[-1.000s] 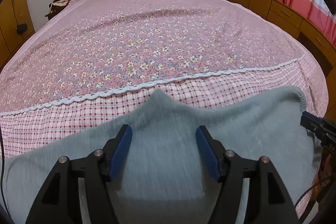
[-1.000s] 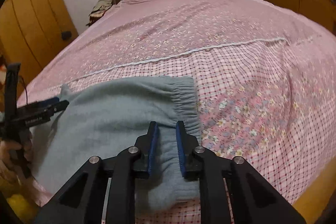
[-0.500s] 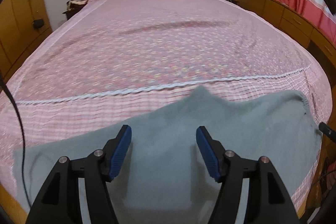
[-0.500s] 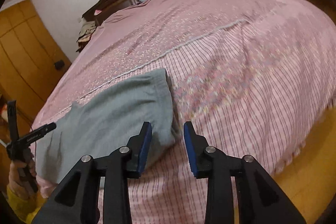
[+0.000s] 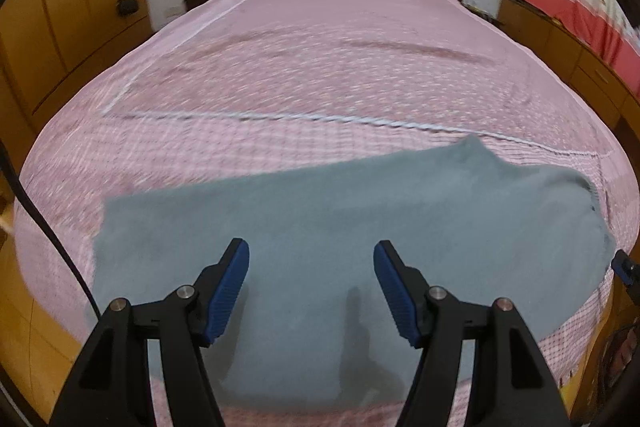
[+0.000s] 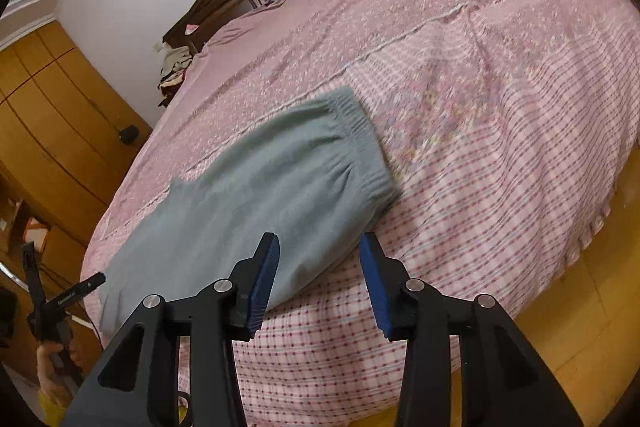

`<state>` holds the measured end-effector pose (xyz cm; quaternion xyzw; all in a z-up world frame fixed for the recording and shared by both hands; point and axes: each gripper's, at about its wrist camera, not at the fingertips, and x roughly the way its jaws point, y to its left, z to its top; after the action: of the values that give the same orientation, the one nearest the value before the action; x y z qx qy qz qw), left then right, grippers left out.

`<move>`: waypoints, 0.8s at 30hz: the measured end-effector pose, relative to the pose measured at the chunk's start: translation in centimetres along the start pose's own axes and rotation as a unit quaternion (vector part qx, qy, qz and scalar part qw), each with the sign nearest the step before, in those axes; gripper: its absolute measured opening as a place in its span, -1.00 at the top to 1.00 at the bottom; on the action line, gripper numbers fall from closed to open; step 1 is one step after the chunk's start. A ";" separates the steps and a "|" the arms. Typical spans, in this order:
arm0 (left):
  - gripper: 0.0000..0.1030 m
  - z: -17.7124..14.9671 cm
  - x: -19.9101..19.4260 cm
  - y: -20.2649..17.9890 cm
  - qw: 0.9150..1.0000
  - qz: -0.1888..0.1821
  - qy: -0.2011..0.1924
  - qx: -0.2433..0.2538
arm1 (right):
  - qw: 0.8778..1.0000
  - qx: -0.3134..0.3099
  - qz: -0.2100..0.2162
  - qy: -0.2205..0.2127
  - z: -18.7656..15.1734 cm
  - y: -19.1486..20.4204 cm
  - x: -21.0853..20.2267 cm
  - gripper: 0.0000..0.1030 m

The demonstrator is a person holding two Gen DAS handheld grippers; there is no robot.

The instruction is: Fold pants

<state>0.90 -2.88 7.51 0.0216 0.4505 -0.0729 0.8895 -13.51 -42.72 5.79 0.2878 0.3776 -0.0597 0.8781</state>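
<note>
The grey pants (image 5: 344,227) are lying flat on the pink bedspread (image 5: 320,75), near the foot edge of the bed. They are lying folded lengthwise, one leg over the other, forming a long band. The gathered elastic waistband (image 6: 360,135) is sitting at one end; the crotch point (image 5: 476,147) is projecting toward the headboard.
</note>
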 end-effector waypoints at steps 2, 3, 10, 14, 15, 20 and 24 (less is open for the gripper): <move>-0.33 -0.7 -0.4 1.4 1.000 0.007 0.003 -0.013 | 1.000 0.006 0.004 0.007 -0.3 0.1 0.5 0.16; -0.33 -0.9 -0.4 2.0 1.000 0.011 0.005 -0.018 | 1.000 0.008 0.005 0.010 -0.4 0.2 0.7 0.16; -0.33 -2.7 0.0 4.8 0.998 0.028 0.020 -0.051 | 0.999 0.023 0.007 0.030 -1.0 0.4 2.8 0.16; -0.33 -3.4 0.6 5.8 0.997 0.035 0.027 -0.058 | 0.999 0.043 0.026 0.017 -0.7 0.3 3.3 0.16; -0.33 -3.6 0.8 5.9 0.997 0.036 0.028 -0.060 | 0.998 0.049 0.037 0.009 -0.5 0.3 3.2 0.16; -0.41 -3.8 1.3 5.9 0.997 0.037 0.023 -0.058 | 0.996 0.071 0.059 -0.006 0.5 -0.1 4.0 0.16; -0.46 -4.0 1.7 5.9 0.998 0.035 0.019 -0.058 | 0.993 0.091 0.067 -0.029 0.8 -0.1 5.0 0.16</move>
<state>-0.44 3.19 3.60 -0.0130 0.4697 -0.0148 0.8826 -9.46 -42.74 2.66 0.3897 0.3248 -0.0432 0.8607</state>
